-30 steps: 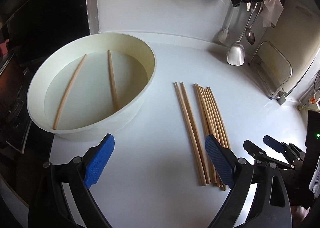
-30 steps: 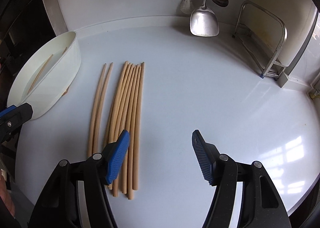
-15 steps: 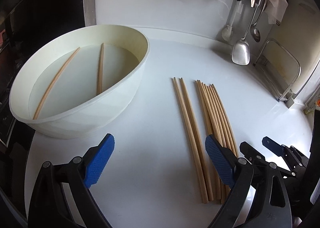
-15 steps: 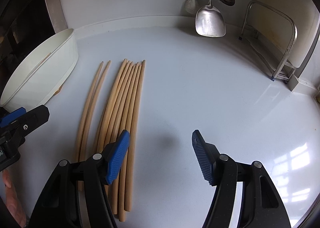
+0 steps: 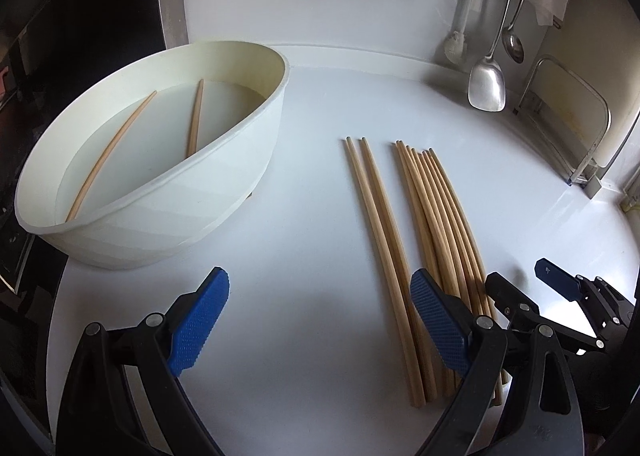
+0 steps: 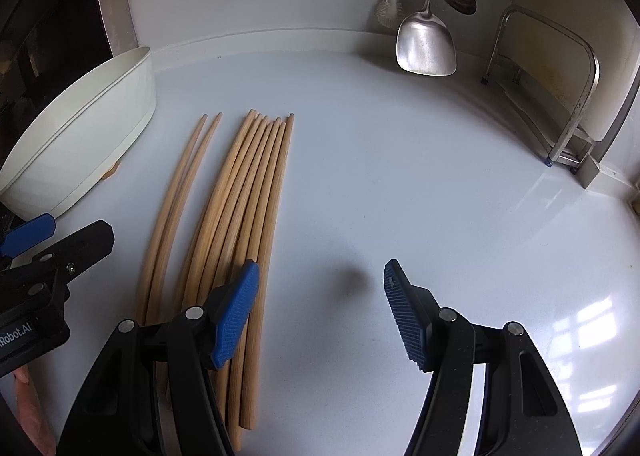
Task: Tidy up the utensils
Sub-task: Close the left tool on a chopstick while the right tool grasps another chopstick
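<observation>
With both the left gripper (image 5: 320, 316) and right gripper (image 6: 320, 308) spread wide and empty above the white countertop (image 6: 420, 183), the right should straddle one end of the bundled pale wooden chopsticks (image 6: 244, 207) beside the cream round basin (image 5: 152, 223), then squeeze squarely.

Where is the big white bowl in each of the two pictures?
Left wrist view: the white bowl fills the left side, its inside showing two chopsticks.
Right wrist view: the white bowl sits at the left edge, seen from outside only.
Shared landmark: the metal spatula hanging on the back wall, upper right in both.
</observation>
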Demonstrator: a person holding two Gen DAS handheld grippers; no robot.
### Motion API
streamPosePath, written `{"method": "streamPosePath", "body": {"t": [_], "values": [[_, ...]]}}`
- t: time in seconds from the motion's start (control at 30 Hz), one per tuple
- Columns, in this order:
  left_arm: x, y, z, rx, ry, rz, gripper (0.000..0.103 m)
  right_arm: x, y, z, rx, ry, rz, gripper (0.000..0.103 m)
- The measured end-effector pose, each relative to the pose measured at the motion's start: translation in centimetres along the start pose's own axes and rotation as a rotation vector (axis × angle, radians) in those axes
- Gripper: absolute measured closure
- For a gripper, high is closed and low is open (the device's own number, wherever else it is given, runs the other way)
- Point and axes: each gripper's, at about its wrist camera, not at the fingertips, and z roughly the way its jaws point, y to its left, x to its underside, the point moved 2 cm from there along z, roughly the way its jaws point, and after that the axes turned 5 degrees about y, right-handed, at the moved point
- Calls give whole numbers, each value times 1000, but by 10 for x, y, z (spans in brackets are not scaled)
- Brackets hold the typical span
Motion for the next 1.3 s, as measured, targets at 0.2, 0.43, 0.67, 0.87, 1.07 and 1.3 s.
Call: {"method": "streamPosePath", "body": {"t": [0.2,0.43,0.67,0.87,1.07,1.3], "values": [[2,-3,2,-12,10,2,13,3,1,-1,4,-8,-22,41],[1,-3,8,-5,39,-18,13,4,6,3,2,2,-54,41],[2,-7,12,-24,51,-10,13,2,-6,6,19,5,-37,41],[1,-10,16,-28,52,-15,13,6,-22,4,50,5,-14,41],[2,-9,25,-54,67,-16,13,6,-28,3,51,6,-7,41],[6,-10,30,-67,75,-13,12,6,-21,4,33,4,-23,41]]}}
